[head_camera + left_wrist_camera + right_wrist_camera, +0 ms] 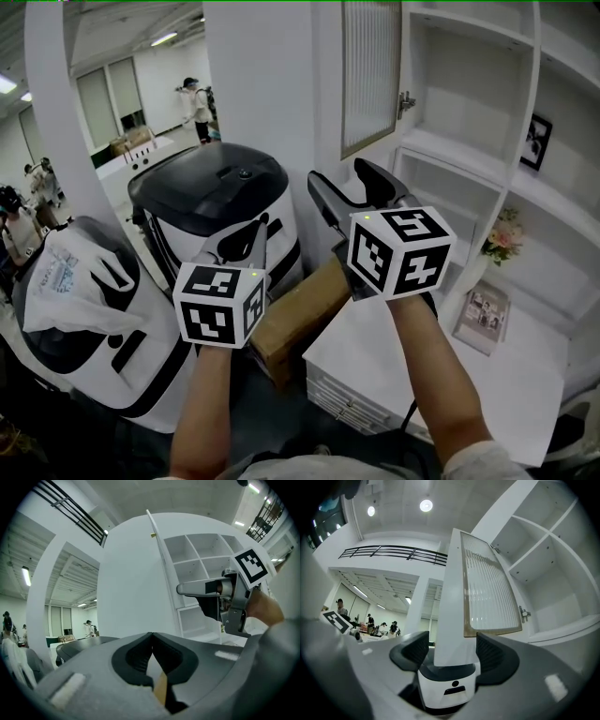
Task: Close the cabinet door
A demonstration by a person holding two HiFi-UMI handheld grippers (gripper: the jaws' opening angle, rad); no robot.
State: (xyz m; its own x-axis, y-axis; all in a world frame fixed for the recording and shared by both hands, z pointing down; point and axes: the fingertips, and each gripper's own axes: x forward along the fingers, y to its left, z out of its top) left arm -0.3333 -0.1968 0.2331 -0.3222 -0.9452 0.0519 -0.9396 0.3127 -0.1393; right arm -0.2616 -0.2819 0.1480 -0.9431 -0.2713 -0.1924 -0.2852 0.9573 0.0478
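White-framed cabinet door with ribbed glass panel (pixel 372 80): open, swung out from white shelf cabinet (pixel 469 122). Right claw (pixel 342 178): spread wide, empty, just below door's lower edge. Left claw (pixel 255 230): pressed together, empty, well left of door. Risk: contact on glass, or jaw slipping off frame edge, likely leaves door ajar.

Both arms reach forward side by side, sleeves short. Bare left forearm (pixel 202 408) sits lower in head view, right forearm (pixel 439 375) higher and further ahead. Jaws of left gripper (pixel 256 232) together, tool about level. Jaws of right gripper (pixel 342 178) wide apart, tool tipped slightly upward. Left marker cube (pixel 220 305) and right marker cube (pixel 400 248) face up toward head.
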